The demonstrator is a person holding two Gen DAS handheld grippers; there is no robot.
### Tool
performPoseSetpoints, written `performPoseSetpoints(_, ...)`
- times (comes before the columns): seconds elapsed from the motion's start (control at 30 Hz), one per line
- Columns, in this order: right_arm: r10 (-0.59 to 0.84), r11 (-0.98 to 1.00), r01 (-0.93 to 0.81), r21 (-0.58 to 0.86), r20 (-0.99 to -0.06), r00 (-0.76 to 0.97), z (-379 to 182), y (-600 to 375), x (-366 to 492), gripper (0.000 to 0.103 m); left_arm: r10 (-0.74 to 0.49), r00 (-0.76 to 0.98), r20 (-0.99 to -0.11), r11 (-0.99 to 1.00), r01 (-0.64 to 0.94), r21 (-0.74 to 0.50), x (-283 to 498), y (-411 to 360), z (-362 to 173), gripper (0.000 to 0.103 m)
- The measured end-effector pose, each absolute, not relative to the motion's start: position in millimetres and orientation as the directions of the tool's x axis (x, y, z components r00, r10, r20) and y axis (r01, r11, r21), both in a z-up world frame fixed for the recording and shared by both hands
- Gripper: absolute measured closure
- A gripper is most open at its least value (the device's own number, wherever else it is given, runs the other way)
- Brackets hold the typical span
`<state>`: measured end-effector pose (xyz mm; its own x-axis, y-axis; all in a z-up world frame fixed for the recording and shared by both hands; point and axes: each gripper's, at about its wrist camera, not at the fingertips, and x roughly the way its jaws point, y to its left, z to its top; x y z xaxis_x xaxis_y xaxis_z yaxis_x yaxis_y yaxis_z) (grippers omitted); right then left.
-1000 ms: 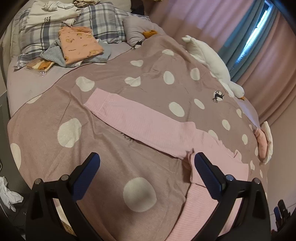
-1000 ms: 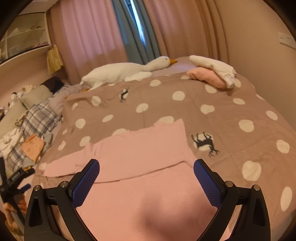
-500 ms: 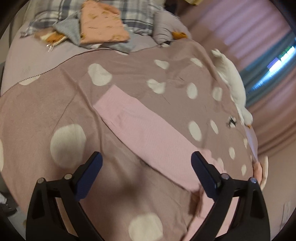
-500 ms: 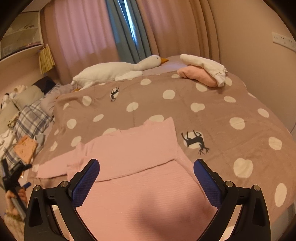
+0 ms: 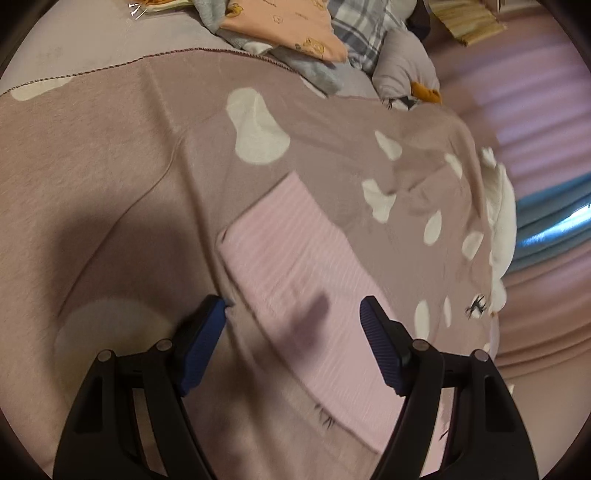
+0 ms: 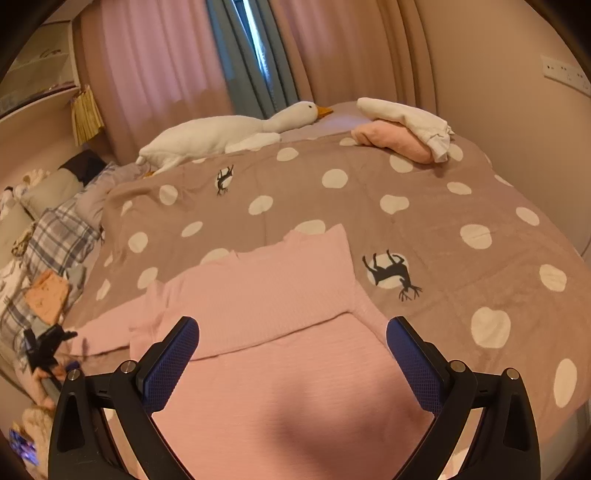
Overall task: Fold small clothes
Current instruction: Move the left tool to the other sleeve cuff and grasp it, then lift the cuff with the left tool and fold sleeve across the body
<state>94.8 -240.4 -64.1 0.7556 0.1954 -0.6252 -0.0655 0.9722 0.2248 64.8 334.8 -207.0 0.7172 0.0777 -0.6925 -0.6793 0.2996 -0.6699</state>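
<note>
A pink ribbed long-sleeved top [image 6: 288, 387] lies flat on the spotted brown blanket [image 6: 424, 221]. One sleeve is folded across its chest [image 6: 266, 288]. The other sleeve [image 5: 295, 240] stretches out over the blanket. My left gripper [image 5: 291, 306] hangs low over that sleeve near its cuff end; its jaws are closing, with the sleeve between them and the pads apart from the cloth. From the right wrist view it shows small at the far left [image 6: 48, 343]. My right gripper [image 6: 292, 328] stands open above the top's body, holding nothing.
A white goose plush [image 6: 221, 134] lies along the far side by the curtains. Folded pink and white clothes [image 6: 402, 129] sit at the far right corner. An orange folded garment [image 5: 280, 26] and plaid pillows [image 6: 55, 236] lie at the head of the bed.
The left gripper came down toward the outstretched sleeve's end, rolled, and its jaws narrowed. The right gripper stayed where it was.
</note>
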Motion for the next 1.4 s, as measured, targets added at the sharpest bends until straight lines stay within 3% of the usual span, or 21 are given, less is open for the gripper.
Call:
performPoseSetpoints(0.1, 0.198, 0.971, -0.064, 0.229, -0.634, 0.748, -67.1, -239.9, 98.2, 0.002, 0.101, 0.729, -0.677, 0.249, -0.677, -0.693, 63.9, 343.3, -209.3, 0.035)
performPoseSetpoints(0.13, 0.2, 0.971, -0.063, 0.232, -0.636, 0.746, -68.1, -239.8, 99.1, 0.002, 0.114, 0.735, -0.669, 0.241, -0.673, -0.699, 63.3, 345.2, -210.4, 0.042)
performPoseSetpoints(0.2, 0.21, 0.968, -0.064, 0.244, -0.641, 0.738, -70.4, -239.4, 101.8, 0.002, 0.142, 0.733, -0.666, 0.239, -0.678, -0.695, 62.9, 346.0, -213.6, 0.066)
performPoseSetpoints(0.23, 0.213, 0.967, -0.065, 0.247, -0.642, 0.736, -70.9, -239.6, 102.7, 0.002, 0.145, 0.717, -0.681, 0.238, -0.694, -0.68, 64.0, 347.0, -216.7, 0.085)
performPoseSetpoints(0.27, 0.218, 0.966, -0.069, 0.249, -0.644, 0.733, -71.4, -238.9, 103.8, 0.002, 0.152, 0.702, -0.696, 0.236, -0.71, -0.664, 64.2, 347.2, -218.9, 0.097)
performPoseSetpoints(0.37, 0.214, 0.97, -0.079, 0.232, -0.643, 0.735, -69.5, -236.0, 103.3, 0.002, 0.182, 0.703, -0.688, 0.247, -0.71, -0.66, 61.3, 344.6, -213.0, 0.097)
performPoseSetpoints(0.47, 0.207, 0.972, -0.085, 0.217, -0.636, 0.743, -65.0, -235.0, 101.9, 0.002, 0.233, 0.754, -0.614, 0.298, -0.657, -0.693, 57.3, 335.2, -192.8, 0.097)
performPoseSetpoints(0.57, 0.222, 0.968, -0.094, 0.234, -0.614, 0.758, -59.7, -237.1, 98.1, 0.002, 0.271, 0.742, -0.613, 0.368, -0.669, -0.646, 63.5, 321.5, -165.3, 0.098)
performPoseSetpoints(0.87, 0.228, 0.963, -0.082, 0.255, -0.618, 0.752, -63.1, -249.0, 94.0, 0.002, 0.232, 0.82, -0.523, 0.538, -0.556, -0.633, 88.2, 268.7, -97.2, 0.098)
performPoseSetpoints(1.4, 0.214, 0.955, -0.043, 0.294, -0.577, 0.788, -61.4, -272.9, 80.1, 0.002, 0.153, 0.843, -0.516, 0.69, -0.465, -0.555, 115.0, 197.8, -58.2, 0.098)
